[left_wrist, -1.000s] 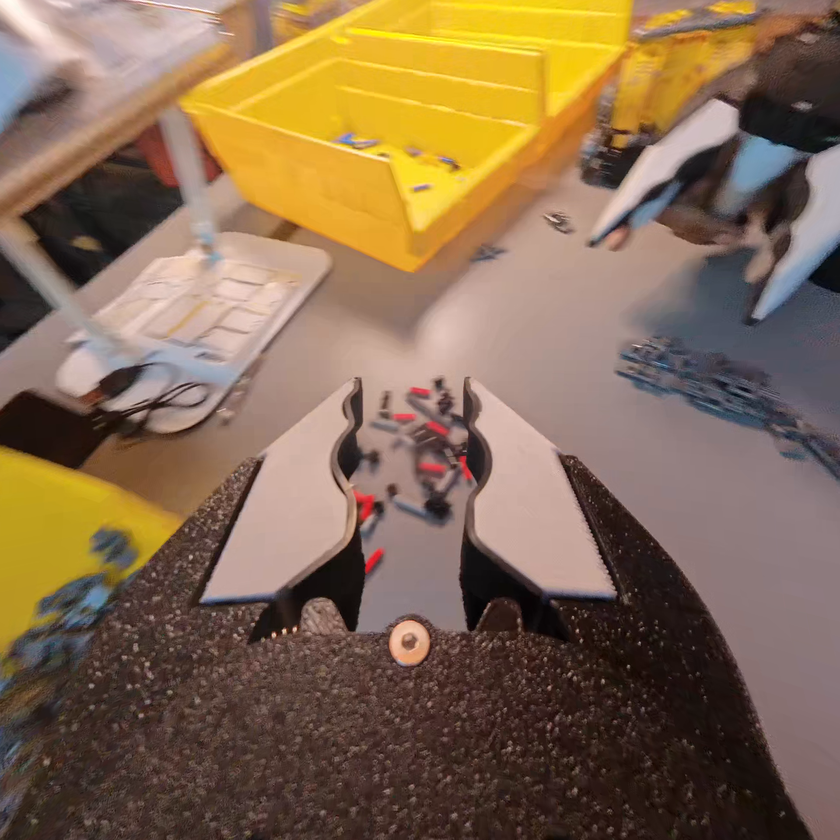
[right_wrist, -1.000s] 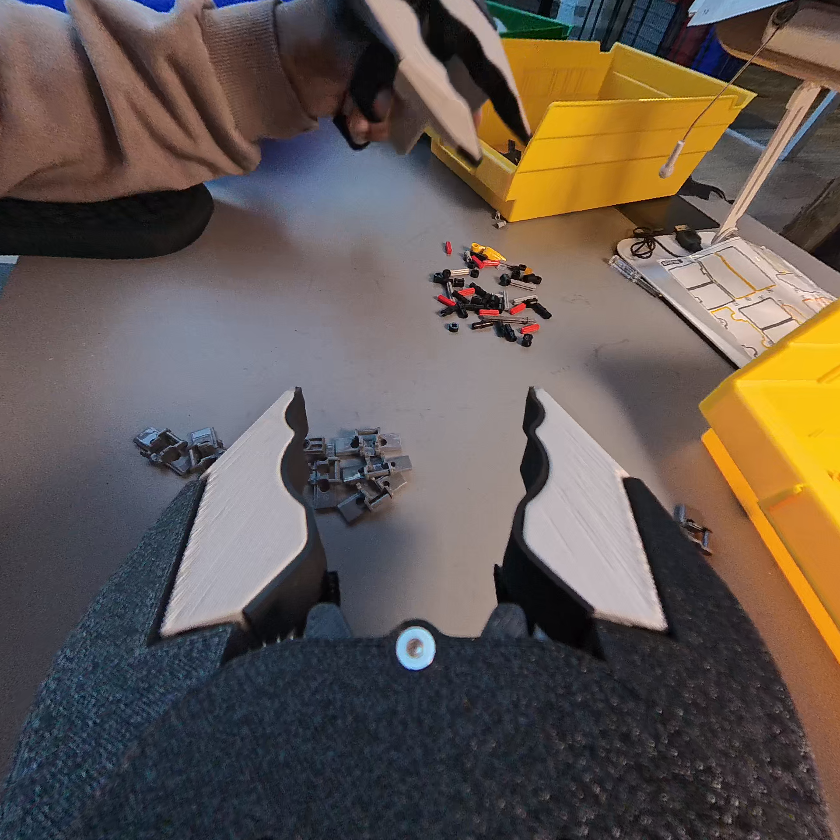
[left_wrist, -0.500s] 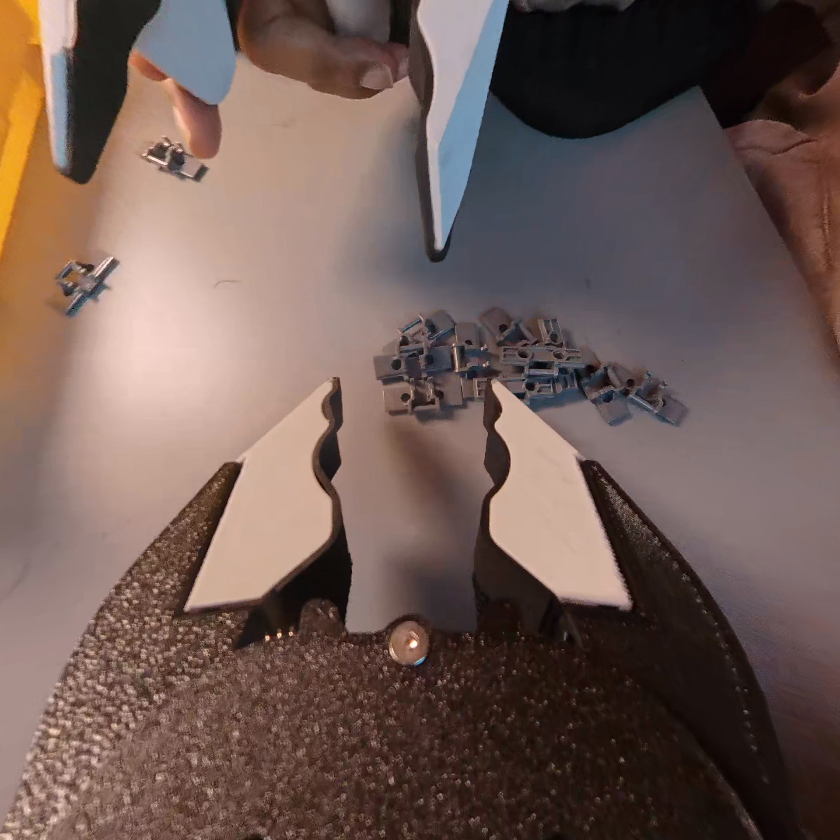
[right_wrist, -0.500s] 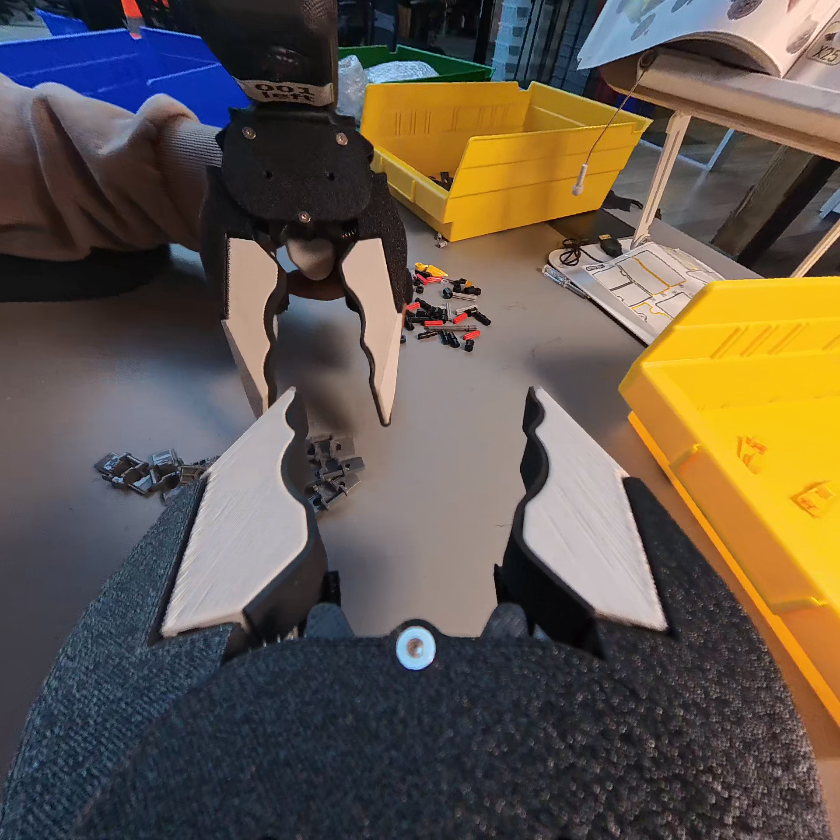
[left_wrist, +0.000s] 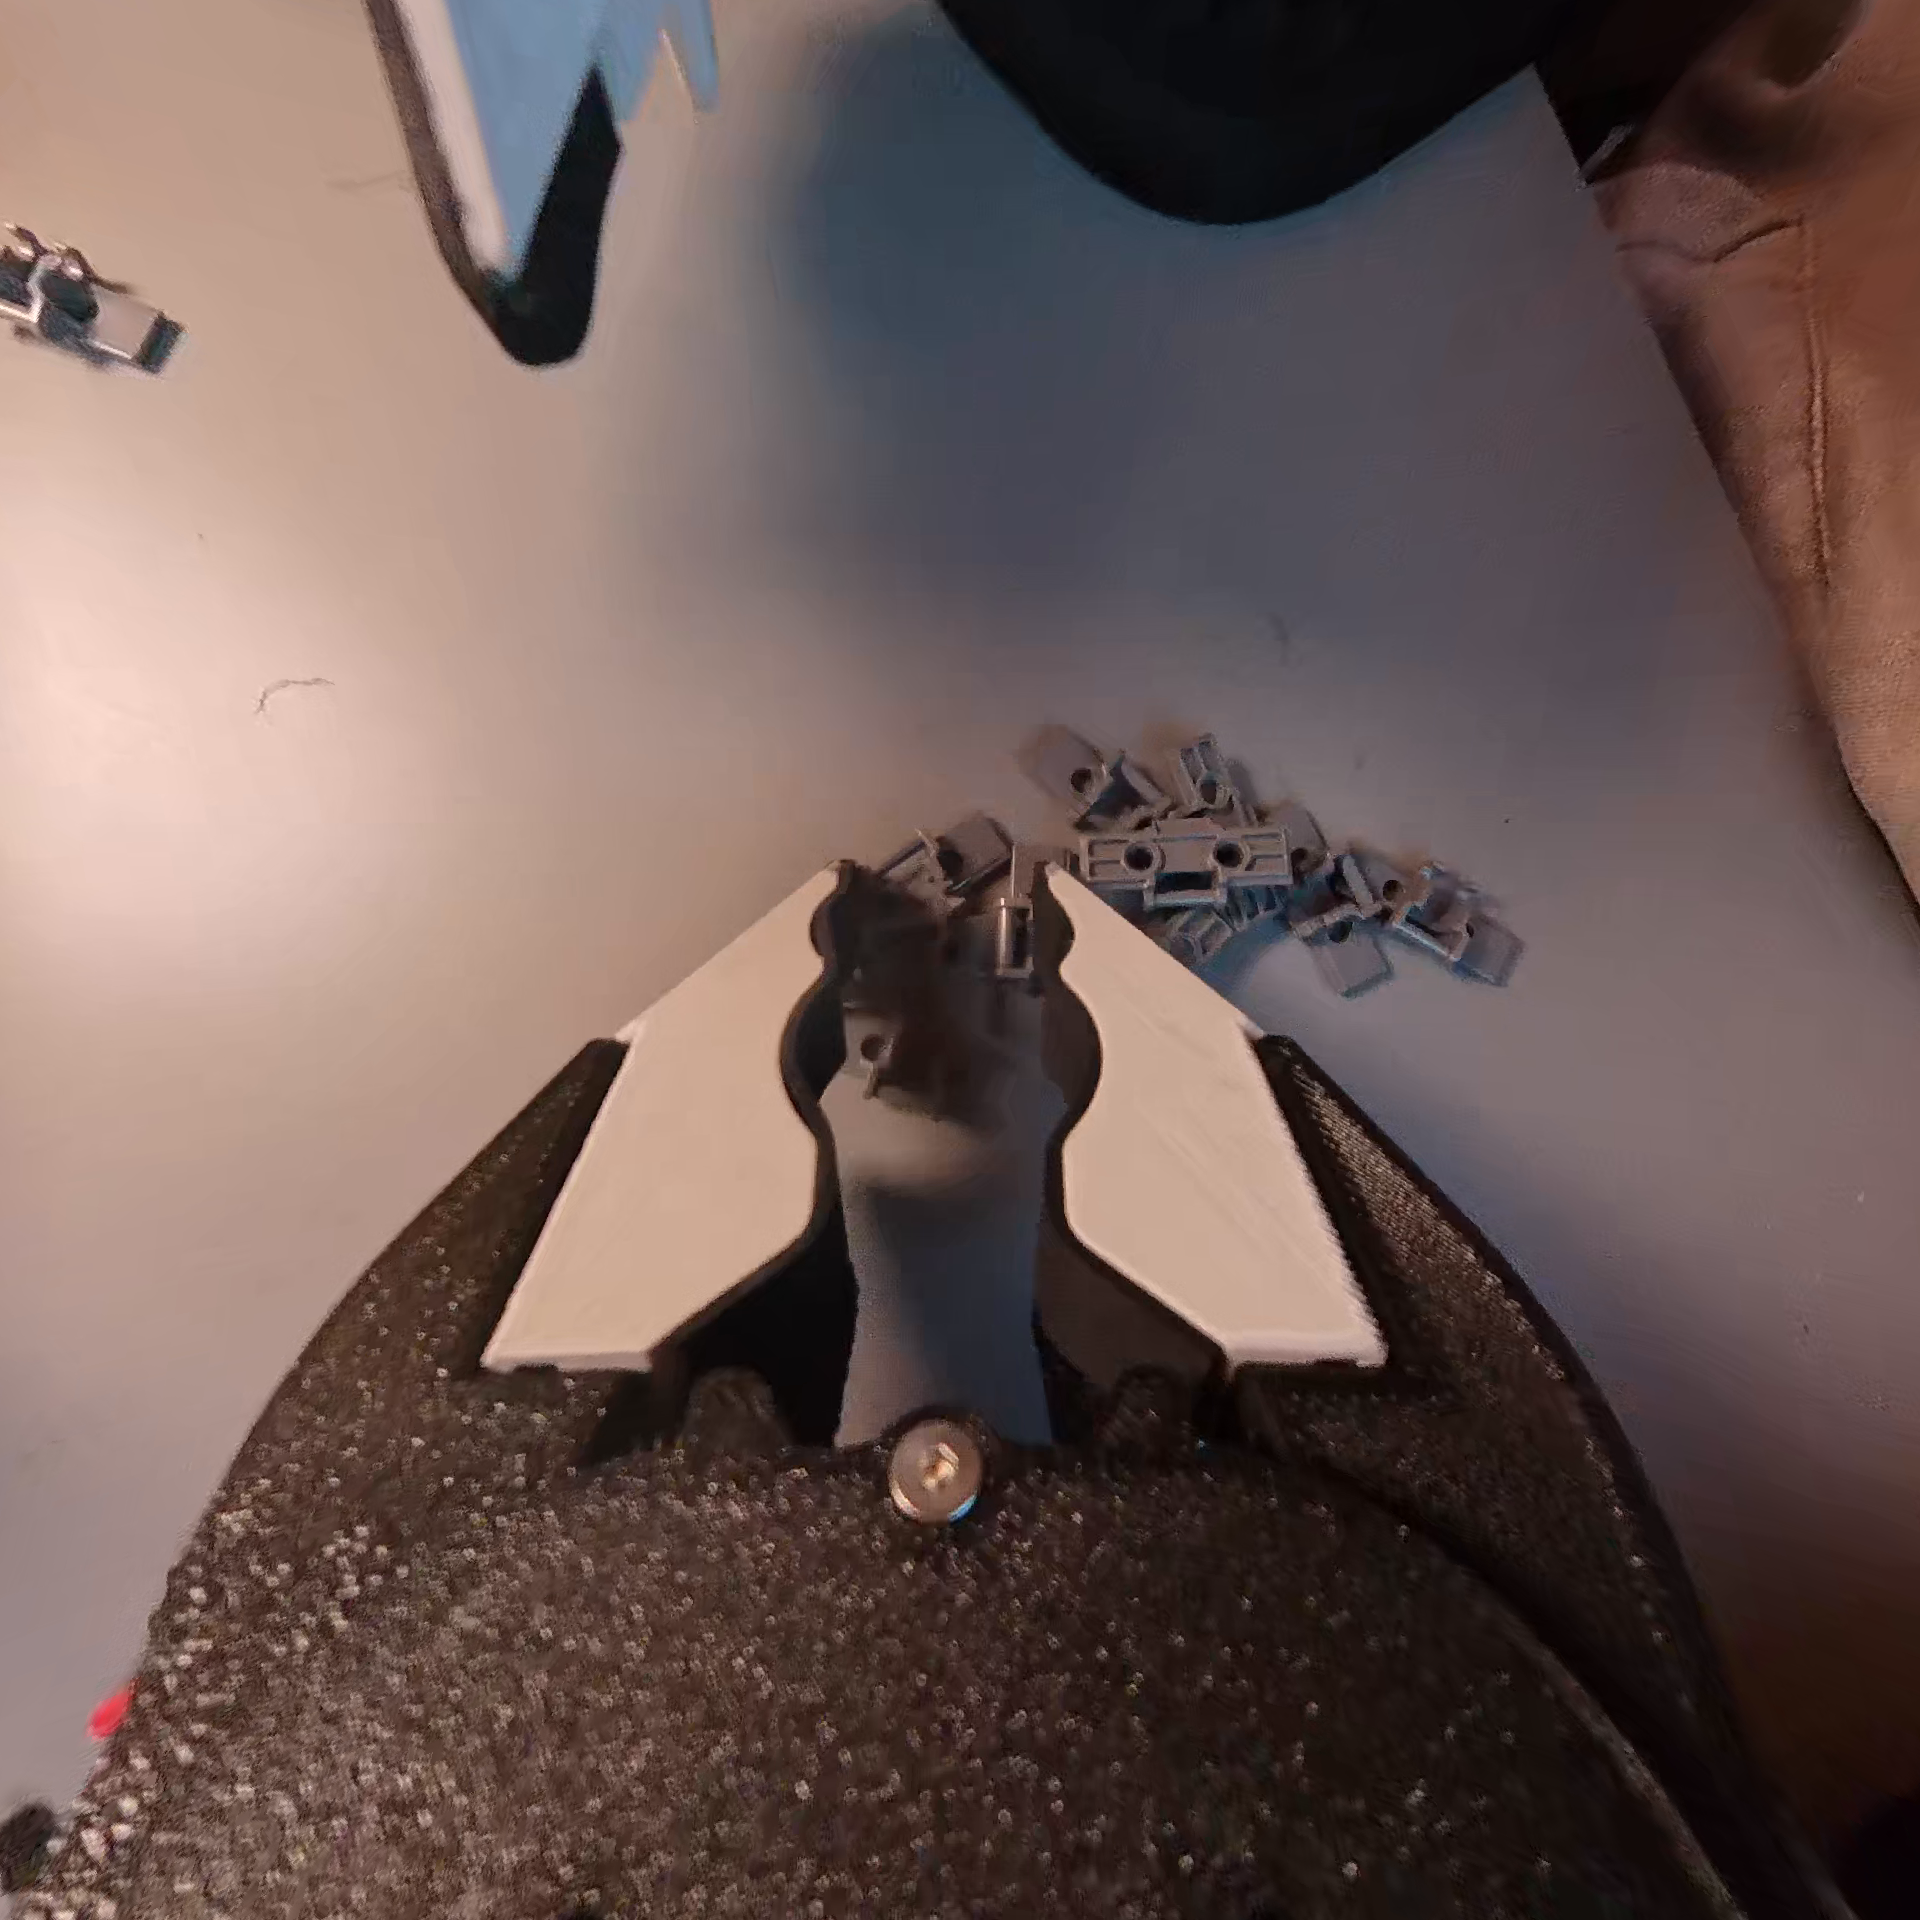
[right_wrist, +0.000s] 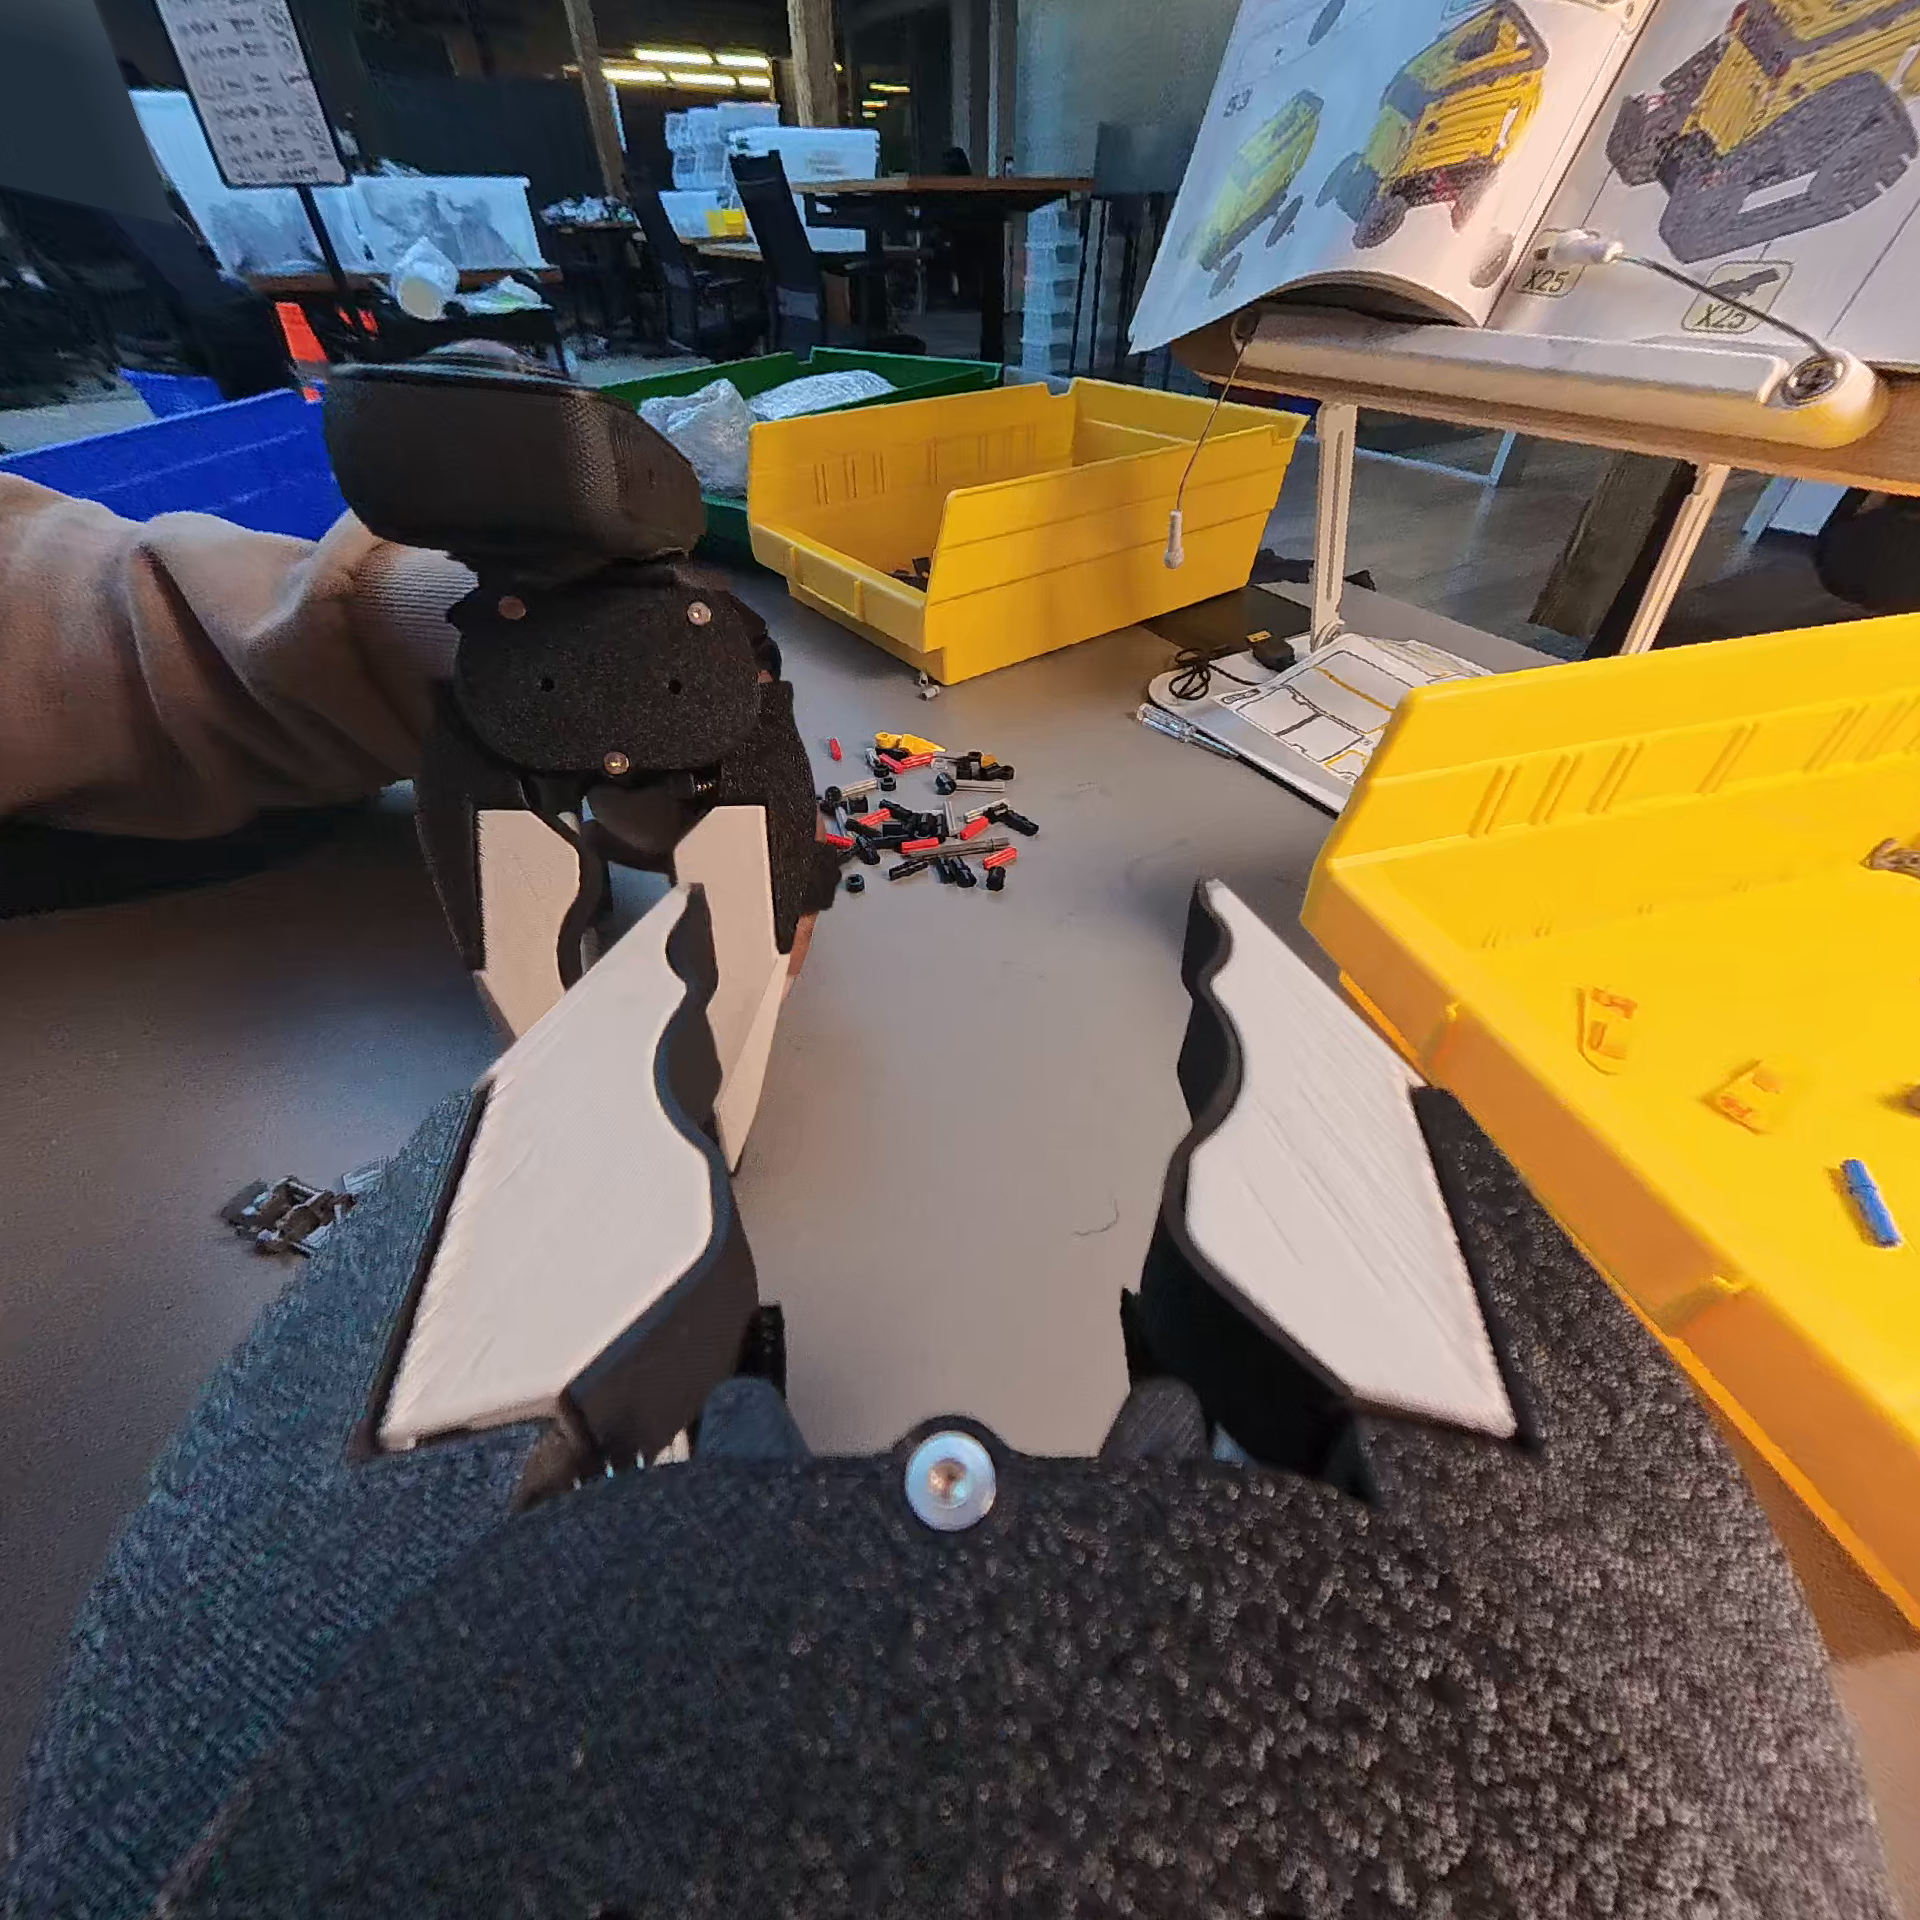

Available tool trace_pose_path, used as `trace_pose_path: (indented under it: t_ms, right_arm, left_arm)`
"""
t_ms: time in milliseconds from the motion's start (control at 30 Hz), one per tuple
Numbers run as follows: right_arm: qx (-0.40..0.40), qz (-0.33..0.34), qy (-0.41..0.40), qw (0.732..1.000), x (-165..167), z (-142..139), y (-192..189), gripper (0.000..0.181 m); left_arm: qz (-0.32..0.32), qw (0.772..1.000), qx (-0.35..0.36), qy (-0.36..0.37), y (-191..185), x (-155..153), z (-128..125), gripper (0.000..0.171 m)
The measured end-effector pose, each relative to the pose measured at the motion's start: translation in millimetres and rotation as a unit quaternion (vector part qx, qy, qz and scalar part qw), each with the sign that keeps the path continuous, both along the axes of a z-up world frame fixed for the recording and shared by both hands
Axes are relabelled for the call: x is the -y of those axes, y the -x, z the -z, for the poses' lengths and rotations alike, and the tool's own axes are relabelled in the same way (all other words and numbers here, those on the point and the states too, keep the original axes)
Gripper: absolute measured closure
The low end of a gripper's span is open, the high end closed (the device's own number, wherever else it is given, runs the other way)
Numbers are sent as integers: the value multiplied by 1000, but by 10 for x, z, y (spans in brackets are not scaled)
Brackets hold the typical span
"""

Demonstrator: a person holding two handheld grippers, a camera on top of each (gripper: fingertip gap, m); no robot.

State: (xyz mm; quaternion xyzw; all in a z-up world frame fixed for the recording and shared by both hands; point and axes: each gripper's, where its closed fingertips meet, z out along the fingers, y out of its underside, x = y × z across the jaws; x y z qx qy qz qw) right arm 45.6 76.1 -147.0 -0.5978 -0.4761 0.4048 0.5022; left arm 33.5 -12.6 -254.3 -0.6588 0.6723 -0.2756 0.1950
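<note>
While tips straddle a grey piece (left_wrist: 1010,928) (pile (left_wrist: 1226,878) just beside), left gripper (left_wrist: 948,878) part-spread, nothing clamped; right gripper (right_wrist: 945,914) spread wide, empty.

Your left wrist view: dim, warm glow on worktop (left_wrist: 312,644) at left, cooler grey toward centre. Dark shadow between fingers (left_wrist: 707,1122) hides grey bricks (left_wrist: 1184,862) there. Other gripper's finger (left_wrist: 520,187) up top motion-blurred. Your right wrist view: brighter, ceiling strip lights (right_wrist: 686,62) far back, yellow bin (right_wrist: 1621,935) smeared at right edge, fisheye bending at borders.
</note>
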Motion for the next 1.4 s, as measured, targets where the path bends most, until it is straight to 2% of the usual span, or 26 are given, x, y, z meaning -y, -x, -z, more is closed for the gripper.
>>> trace_pose_path:
  t_ms: [267,367,433,567,733,800,967,1133,1333,1400]
  right_arm:
    - [39,-29,-11,999,123,147,67,94]
    - [72,-104,-2,992,402,288,126,98]
    - [122,-168,-3,978,674,456,130,98]
    - [261,-288,-2,921,1248,908,-35,112]
    - [304,-276,-36,911,1328,1034,66,132]
    - [314,-261,-54,911,1297,1063,144,134]
    - [305,-242,-72,918,1299,1054,430,151]
    - [287,-169,-116,936,1080,1025,711,158]
    - [235,-137,-98,957,931,853,696,148]
    - [222,-125,-94,963,875,811,649,145]
  left_arm:
    - [-12,998,-56,21,386,202,-5,144]
    - [-31,997,-69,16,552,247,4,147]
    - [-46,997,-65,18,637,292,4,149]
    - [-93,995,-29,1,770,320,-117,144]
    - [-137,990,13,-10,977,443,-330,134]
    - [-139,990,6,2,1043,569,-304,127]
    - [-125,991,-43,3,1116,844,-82,118]
    - [-137,987,-75,-29,1212,836,30,127]
    - [-146,987,-56,-47,1158,748,28,146]
    - [-148,987,-45,-48,1131,710,28,146]
